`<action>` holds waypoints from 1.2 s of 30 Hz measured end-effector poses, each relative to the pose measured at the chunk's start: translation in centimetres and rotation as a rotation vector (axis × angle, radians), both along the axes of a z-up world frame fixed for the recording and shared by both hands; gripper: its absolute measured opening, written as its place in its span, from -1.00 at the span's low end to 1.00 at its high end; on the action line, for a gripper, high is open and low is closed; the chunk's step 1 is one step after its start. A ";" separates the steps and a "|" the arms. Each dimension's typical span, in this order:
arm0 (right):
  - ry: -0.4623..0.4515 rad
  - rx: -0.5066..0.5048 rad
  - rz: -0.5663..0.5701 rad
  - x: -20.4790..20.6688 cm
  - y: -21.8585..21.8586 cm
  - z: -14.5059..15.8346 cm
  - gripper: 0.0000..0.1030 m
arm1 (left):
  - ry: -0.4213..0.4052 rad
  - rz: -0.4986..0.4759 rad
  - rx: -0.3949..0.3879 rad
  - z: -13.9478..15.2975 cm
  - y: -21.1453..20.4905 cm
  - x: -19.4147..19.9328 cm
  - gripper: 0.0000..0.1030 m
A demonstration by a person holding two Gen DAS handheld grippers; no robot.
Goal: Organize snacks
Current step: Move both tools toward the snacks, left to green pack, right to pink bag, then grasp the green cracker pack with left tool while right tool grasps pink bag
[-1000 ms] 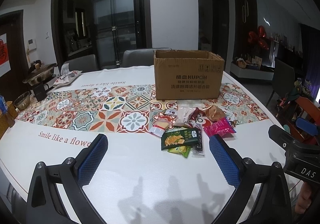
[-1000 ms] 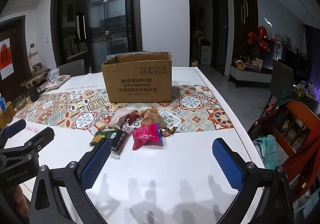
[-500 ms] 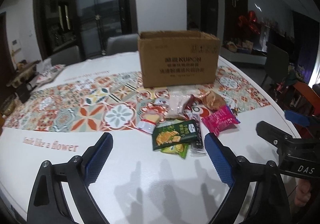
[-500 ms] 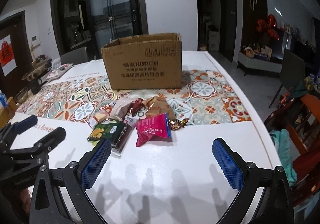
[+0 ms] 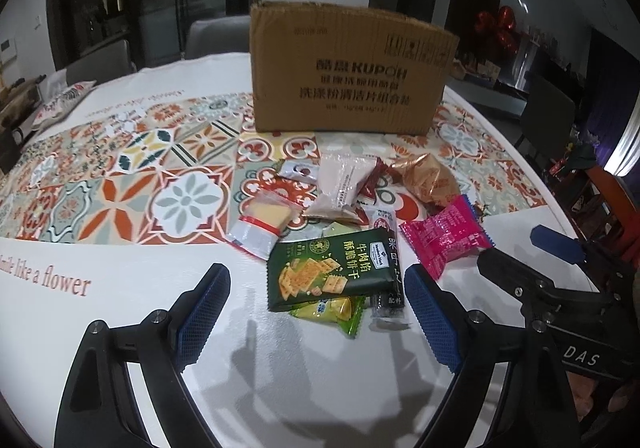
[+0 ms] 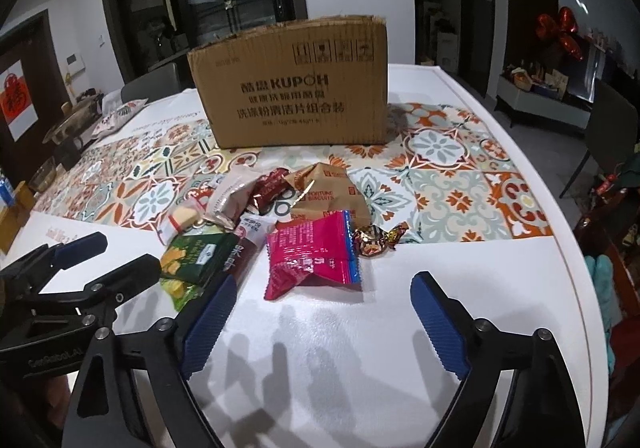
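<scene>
A pile of snack packets lies on the table in front of an open cardboard box, which also shows in the right wrist view. The pile holds a dark green cracker pack, a pink packet, a brown biscuit bag and a gold wrapped candy. My left gripper is open and empty, just short of the green pack. My right gripper is open and empty, just short of the pink packet.
The table carries a white cloth with a patterned tile runner. Grey chairs stand behind the table. A pot and small items sit at the far left end. A wooden chair stands off the right edge.
Both grippers have moved forward and down toward the snack pile. The packets and box look larger and closer. Both stay open and empty.
</scene>
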State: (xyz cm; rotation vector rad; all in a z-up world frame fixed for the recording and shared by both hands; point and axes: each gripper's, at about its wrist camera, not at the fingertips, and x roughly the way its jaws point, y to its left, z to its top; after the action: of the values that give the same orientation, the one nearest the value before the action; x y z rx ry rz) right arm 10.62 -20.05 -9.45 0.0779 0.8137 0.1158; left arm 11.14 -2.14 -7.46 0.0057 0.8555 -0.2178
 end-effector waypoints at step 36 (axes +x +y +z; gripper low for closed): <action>0.106 0.201 0.036 4.9 -0.2 -3.3 0.14 | 0.087 0.000 -0.045 -3.0 -0.4 3.3 0.00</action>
State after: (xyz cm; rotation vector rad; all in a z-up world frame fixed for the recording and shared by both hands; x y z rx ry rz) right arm 15.50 -20.27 -12.73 0.2604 0.9076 0.2288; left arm 14.46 -2.55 -10.47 -0.0465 0.9369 -0.2387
